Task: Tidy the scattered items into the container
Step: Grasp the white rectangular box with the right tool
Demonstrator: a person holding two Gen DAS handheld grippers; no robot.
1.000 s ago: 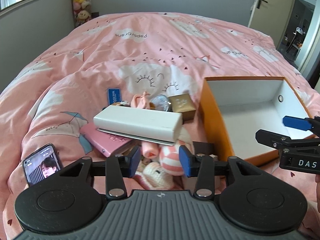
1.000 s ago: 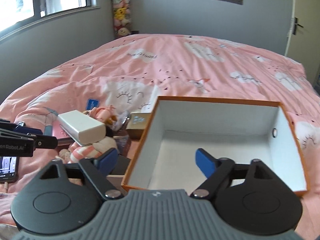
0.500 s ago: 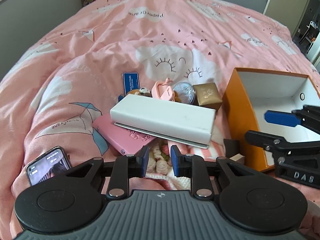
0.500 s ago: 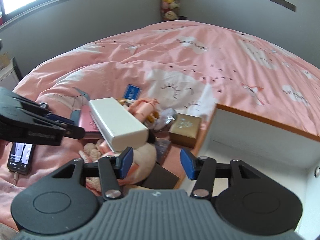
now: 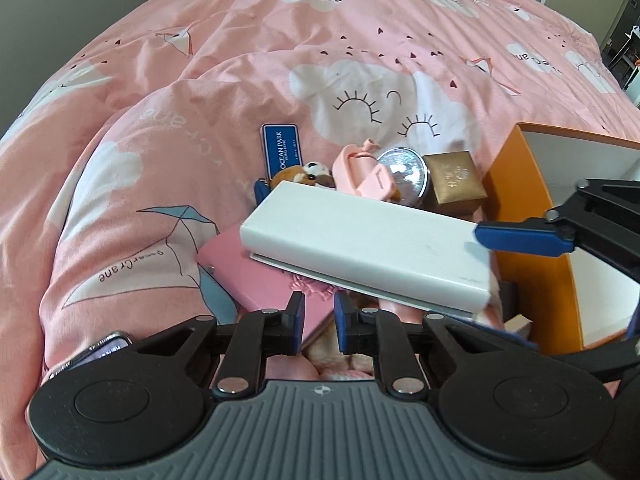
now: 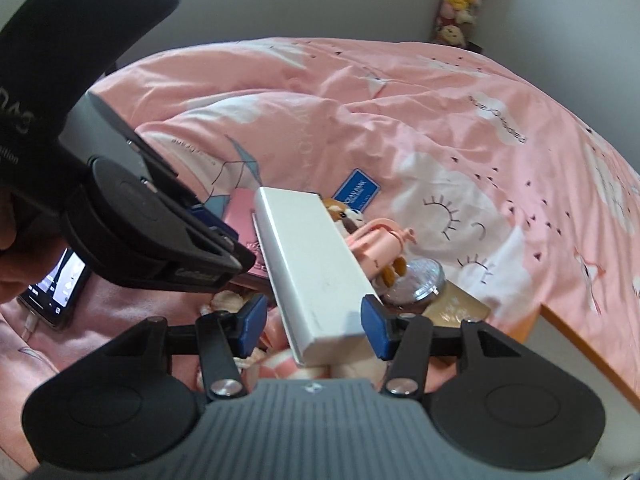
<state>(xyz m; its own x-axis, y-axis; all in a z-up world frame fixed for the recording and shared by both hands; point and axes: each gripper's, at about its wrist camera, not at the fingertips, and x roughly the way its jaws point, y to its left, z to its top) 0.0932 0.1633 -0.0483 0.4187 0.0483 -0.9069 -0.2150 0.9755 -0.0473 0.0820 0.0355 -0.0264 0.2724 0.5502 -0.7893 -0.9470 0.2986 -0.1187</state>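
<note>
A long white box (image 5: 360,248) lies slantwise on a pink notebook (image 5: 240,272) in a pile of small items beside the orange container (image 5: 520,200). My right gripper (image 6: 314,326) straddles the near end of the white box (image 6: 312,264). Its right pad touches the box corner, while a gap shows at the left pad. One of its blue fingers (image 5: 520,238) lies over the box top. My left gripper (image 5: 319,320) hovers over the notebook's near edge. Its jaws are closing to a narrow gap, and nothing is visibly pinched between them.
A blue card (image 5: 280,152), a brown plush (image 5: 304,174), a pink clip toy (image 5: 364,172), a silver tin (image 5: 404,172) and a gold box (image 5: 456,184) lie behind the white box. A lit phone (image 6: 56,284) lies at the left. The pink duvet is rumpled.
My left gripper sank toward the pile and its jaws narrowed. My right gripper rolled and swung left from over the orange container to the white box's end, its jaws narrower than a second ago.
</note>
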